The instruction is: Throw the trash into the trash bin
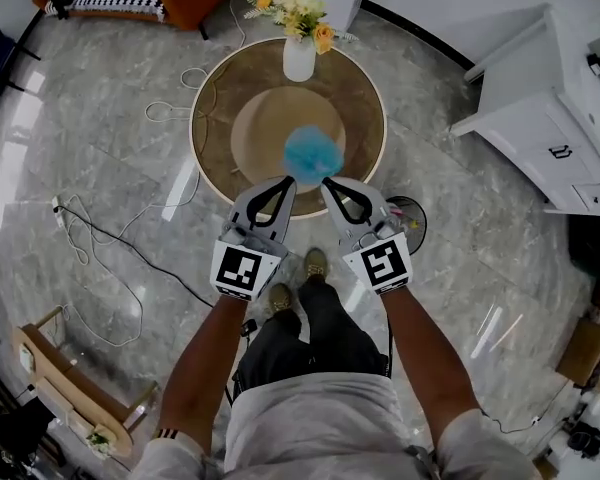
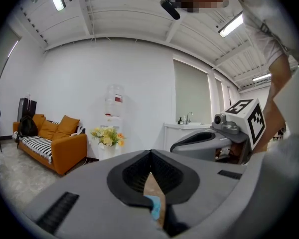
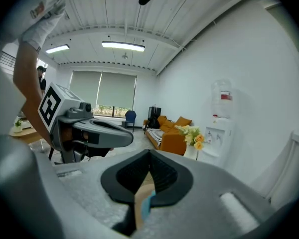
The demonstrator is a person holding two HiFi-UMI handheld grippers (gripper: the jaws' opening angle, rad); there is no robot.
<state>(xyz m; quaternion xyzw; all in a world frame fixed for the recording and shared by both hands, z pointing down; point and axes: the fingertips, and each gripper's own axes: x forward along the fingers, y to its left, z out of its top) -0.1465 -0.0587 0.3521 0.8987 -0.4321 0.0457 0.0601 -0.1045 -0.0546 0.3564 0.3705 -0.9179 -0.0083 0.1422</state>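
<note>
On the floor off the left edge of the round table (image 1: 216,118), a thin cable (image 1: 100,258) loops loosely. A white vase (image 1: 299,60) of yellow flowers (image 1: 298,10) stands at the table's far edge, well apart from your tongs. Off the right edge, a dark round object (image 1: 411,215) sits on the floor just beside your right gripper's marker cube and is partly hidden by it. Farther right is a white cabinet (image 1: 550,118). Nothing stands between your tongs and the trash.

The trash is a blue fluffy clump (image 1: 312,154) over the pale middle disc of the table, slightly toward the near edge. It is roughly round, about as wide as it is deep, so no long axis or heading shows.

Your left gripper (image 1: 287,181) has its jaws pressed together at the tips, with nothing held between them. A sliver of blue shows through the gap behind the tips. Your right gripper (image 1: 326,181) is the same: tips together, empty, with blue showing through its gap. Both tips reach the clump's near edge, one on each side. I cannot tell whether they touch it.
</note>
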